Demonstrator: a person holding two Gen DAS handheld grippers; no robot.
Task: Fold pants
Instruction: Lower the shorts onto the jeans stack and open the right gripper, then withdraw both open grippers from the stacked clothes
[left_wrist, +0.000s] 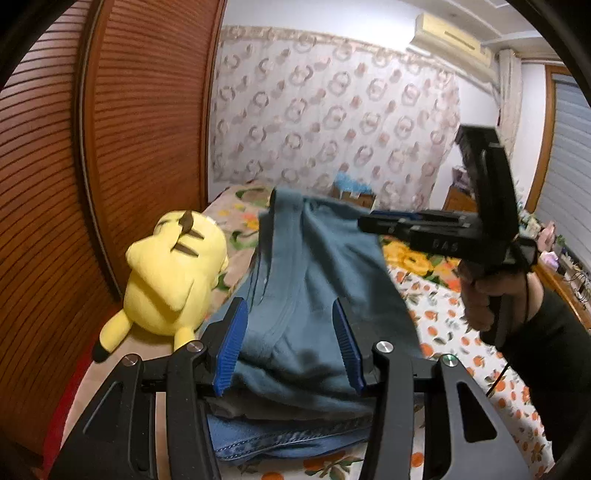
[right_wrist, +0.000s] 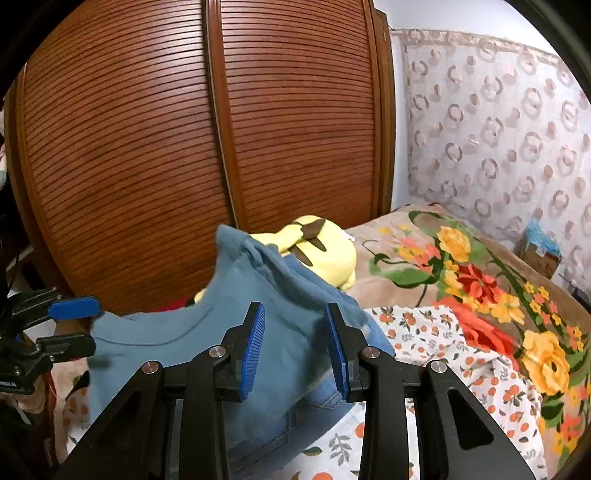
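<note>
Nearest in the left wrist view, the left claw (left_wrist: 291, 343) stands with its blue pads (left_wrist: 232, 350) apart; the teal cloth lies between them, but the pads do not press it. The right claw (right_wrist: 295, 349) is likewise apart over the same cloth, with a clear gap on both sides.

The teal pants (left_wrist: 314, 280) lie folded on top of a pile — under them a denim garment (left_wrist: 258, 439) shows at the near edge. The long axis of the pants runs away from the left claw, toward the curtain (left_wrist: 332, 110), and the far end stands up in a loose ridge.

The pile rests on the bed (right_wrist: 436, 339), on an orange-printed sheet. Just beside the pants lies a yellow plush toy (left_wrist: 173, 277), next to the brown slatted wardrobe (right_wrist: 184, 147). Farther back is a floral blanket (right_wrist: 480, 266).
</note>
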